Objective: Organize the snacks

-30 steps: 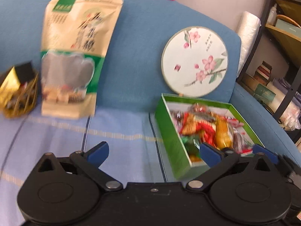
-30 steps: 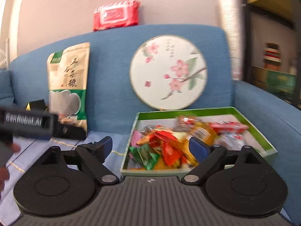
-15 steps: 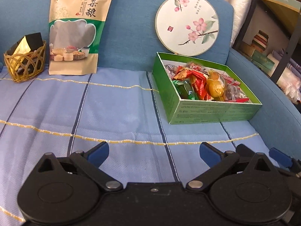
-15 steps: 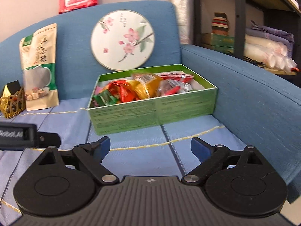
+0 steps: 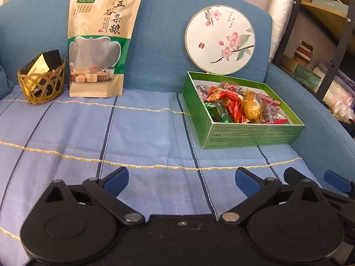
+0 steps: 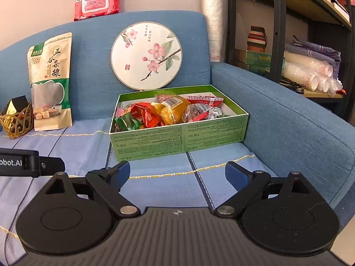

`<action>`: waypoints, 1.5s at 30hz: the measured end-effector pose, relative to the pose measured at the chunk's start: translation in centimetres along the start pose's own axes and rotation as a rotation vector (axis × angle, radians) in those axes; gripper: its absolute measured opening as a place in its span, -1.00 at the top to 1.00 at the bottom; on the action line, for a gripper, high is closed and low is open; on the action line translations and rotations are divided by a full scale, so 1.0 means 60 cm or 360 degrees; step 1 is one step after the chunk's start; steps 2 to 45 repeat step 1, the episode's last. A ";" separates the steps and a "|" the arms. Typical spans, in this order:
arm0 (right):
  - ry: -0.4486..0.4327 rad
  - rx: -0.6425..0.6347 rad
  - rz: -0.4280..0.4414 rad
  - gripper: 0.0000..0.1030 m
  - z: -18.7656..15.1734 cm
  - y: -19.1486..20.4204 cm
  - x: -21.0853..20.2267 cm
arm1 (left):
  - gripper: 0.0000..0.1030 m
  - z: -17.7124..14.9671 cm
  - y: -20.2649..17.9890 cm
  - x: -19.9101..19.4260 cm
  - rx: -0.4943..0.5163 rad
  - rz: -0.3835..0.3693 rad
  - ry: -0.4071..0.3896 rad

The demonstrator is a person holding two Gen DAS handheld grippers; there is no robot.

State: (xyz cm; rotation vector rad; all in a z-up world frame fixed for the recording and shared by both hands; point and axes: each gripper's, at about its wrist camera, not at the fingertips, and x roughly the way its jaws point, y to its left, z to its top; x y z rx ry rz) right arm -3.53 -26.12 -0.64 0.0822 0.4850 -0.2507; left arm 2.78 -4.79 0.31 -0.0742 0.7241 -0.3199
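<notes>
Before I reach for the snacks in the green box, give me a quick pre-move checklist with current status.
1. Left tongs open and empty: ok.
2. Right tongs open and empty: ok.
3. Green box open on top, snacks exposed: ok.
4. Striped cloth between right tongs and box free of objects: ok.
5. Wicker basket has spare room: cannot tell; dark packets already fill it.
6. Grain pouch standing upright against the sofa back, away from the box: ok.
</notes>
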 end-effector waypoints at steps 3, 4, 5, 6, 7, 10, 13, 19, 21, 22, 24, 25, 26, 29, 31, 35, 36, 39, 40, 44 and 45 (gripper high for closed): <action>-0.0006 0.0002 -0.0002 -1.00 0.002 0.000 -0.003 | -1.00 0.001 0.000 -0.003 0.0001 -0.0005 -0.0001; -0.0006 0.0002 -0.0002 -1.00 0.002 0.000 -0.003 | -1.00 0.001 0.000 -0.003 0.0001 -0.0005 -0.0001; -0.0006 0.0002 -0.0002 -1.00 0.002 0.000 -0.003 | -1.00 0.001 0.000 -0.003 0.0001 -0.0005 -0.0001; -0.0006 0.0002 -0.0002 -1.00 0.002 0.000 -0.003 | -1.00 0.001 0.000 -0.003 0.0001 -0.0005 -0.0001; -0.0006 0.0002 -0.0002 -1.00 0.002 0.000 -0.003 | -1.00 0.001 0.000 -0.003 0.0001 -0.0005 -0.0001; -0.0006 0.0002 -0.0002 -1.00 0.002 0.000 -0.003 | -1.00 0.001 0.000 -0.003 0.0001 -0.0005 -0.0001; -0.0006 0.0002 -0.0002 -1.00 0.002 0.000 -0.003 | -1.00 0.001 0.000 -0.003 0.0001 -0.0005 -0.0001; -0.0006 0.0002 -0.0002 -1.00 0.002 0.000 -0.003 | -1.00 0.001 0.000 -0.003 0.0001 -0.0005 -0.0001; -0.0006 0.0002 -0.0002 -1.00 0.002 0.000 -0.003 | -1.00 0.001 0.000 -0.003 0.0001 -0.0005 -0.0001; -0.0006 0.0002 -0.0002 -1.00 0.002 0.000 -0.003 | -1.00 0.001 0.000 -0.003 0.0001 -0.0005 -0.0001; -0.0006 0.0002 -0.0002 -1.00 0.002 0.000 -0.003 | -1.00 0.001 0.000 -0.003 0.0001 -0.0005 -0.0001; -0.0006 0.0002 -0.0002 -1.00 0.002 0.000 -0.003 | -1.00 0.001 0.000 -0.003 0.0001 -0.0005 -0.0001; -0.0006 0.0002 -0.0002 -1.00 0.002 0.000 -0.003 | -1.00 0.001 0.000 -0.003 0.0001 -0.0005 -0.0001; -0.0006 0.0002 -0.0002 -1.00 0.002 0.000 -0.003 | -1.00 0.001 0.000 -0.003 0.0001 -0.0005 -0.0001; -0.0006 0.0002 -0.0002 -1.00 0.002 0.000 -0.003 | -1.00 0.001 0.000 -0.003 0.0001 -0.0005 -0.0001; -0.0006 0.0002 -0.0002 -1.00 0.002 0.000 -0.003 | -1.00 0.001 0.000 -0.003 0.0001 -0.0005 -0.0001; -0.0006 0.0002 -0.0002 -1.00 0.002 0.000 -0.003 | -1.00 0.001 0.000 -0.003 0.0001 -0.0005 -0.0001; -0.0006 0.0002 -0.0002 -1.00 0.002 0.000 -0.003 | -1.00 0.001 0.000 -0.003 0.0001 -0.0005 -0.0001; -0.0006 0.0002 -0.0002 -1.00 0.002 0.000 -0.003 | -1.00 0.001 0.000 -0.003 0.0001 -0.0005 -0.0001; -0.0006 0.0002 -0.0002 -1.00 0.002 0.000 -0.003 | -1.00 0.001 0.000 -0.003 0.0001 -0.0005 -0.0001; -0.0006 0.0002 -0.0002 -1.00 0.002 0.000 -0.003 | -1.00 0.001 0.000 -0.003 0.0001 -0.0005 -0.0001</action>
